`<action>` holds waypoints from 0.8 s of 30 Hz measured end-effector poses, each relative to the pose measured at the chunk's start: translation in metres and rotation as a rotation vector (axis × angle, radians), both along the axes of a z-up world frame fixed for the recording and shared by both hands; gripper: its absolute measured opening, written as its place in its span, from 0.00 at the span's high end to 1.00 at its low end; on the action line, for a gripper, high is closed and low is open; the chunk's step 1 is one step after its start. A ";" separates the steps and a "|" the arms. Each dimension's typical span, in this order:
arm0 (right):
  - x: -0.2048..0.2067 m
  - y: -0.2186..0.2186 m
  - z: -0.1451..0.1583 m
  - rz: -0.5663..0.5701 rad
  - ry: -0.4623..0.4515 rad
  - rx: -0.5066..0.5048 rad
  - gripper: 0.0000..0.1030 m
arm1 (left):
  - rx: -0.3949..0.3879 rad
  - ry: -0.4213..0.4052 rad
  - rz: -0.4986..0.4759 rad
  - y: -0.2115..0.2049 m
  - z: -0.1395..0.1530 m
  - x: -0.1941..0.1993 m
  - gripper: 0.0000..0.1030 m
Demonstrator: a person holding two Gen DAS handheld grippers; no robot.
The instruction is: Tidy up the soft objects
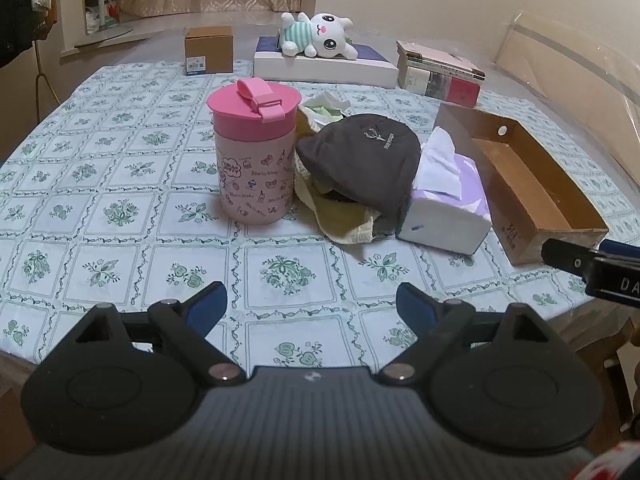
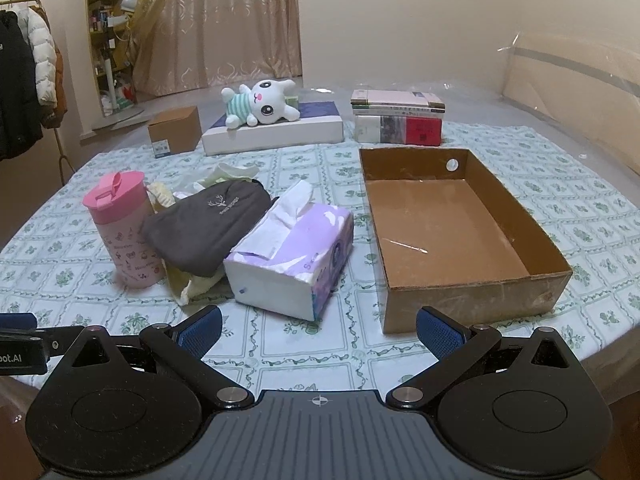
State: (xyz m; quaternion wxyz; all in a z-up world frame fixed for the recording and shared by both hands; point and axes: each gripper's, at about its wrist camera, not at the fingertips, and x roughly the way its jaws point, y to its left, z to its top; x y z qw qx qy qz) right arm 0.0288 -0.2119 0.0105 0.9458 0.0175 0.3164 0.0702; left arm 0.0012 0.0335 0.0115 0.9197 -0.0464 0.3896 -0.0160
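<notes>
A dark grey beanie (image 1: 362,160) (image 2: 208,224) lies mid-table on a pale yellow cloth (image 1: 344,222) (image 2: 192,284), between a pink lidded cup (image 1: 254,152) (image 2: 120,232) and a purple tissue pack (image 1: 448,200) (image 2: 292,256). A white plush toy (image 1: 320,36) (image 2: 260,106) rests on a flat white box at the back. An open, empty cardboard box (image 1: 536,196) (image 2: 460,232) stands on the right. My left gripper (image 1: 312,304) hovers open over the near table edge, nothing between its fingers. My right gripper (image 2: 320,328) is open too, short of the tissue pack and cardboard box.
A small brown carton (image 1: 209,50) (image 2: 174,130) and a stack of books (image 1: 440,74) (image 2: 398,118) sit along the far side. The flat white box (image 1: 324,68) (image 2: 276,134) lies between them. Coats (image 2: 24,80) hang at the left. Bare tablecloth (image 1: 100,200) lies left of the cup.
</notes>
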 end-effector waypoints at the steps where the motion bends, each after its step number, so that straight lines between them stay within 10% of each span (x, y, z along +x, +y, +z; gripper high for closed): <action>1: 0.000 0.000 0.000 0.000 -0.001 0.000 0.01 | 0.001 0.000 0.000 0.000 0.000 0.000 0.12; 24: 0.000 0.001 -0.001 0.001 0.005 0.004 0.01 | -0.006 0.009 0.003 0.001 -0.003 0.000 0.12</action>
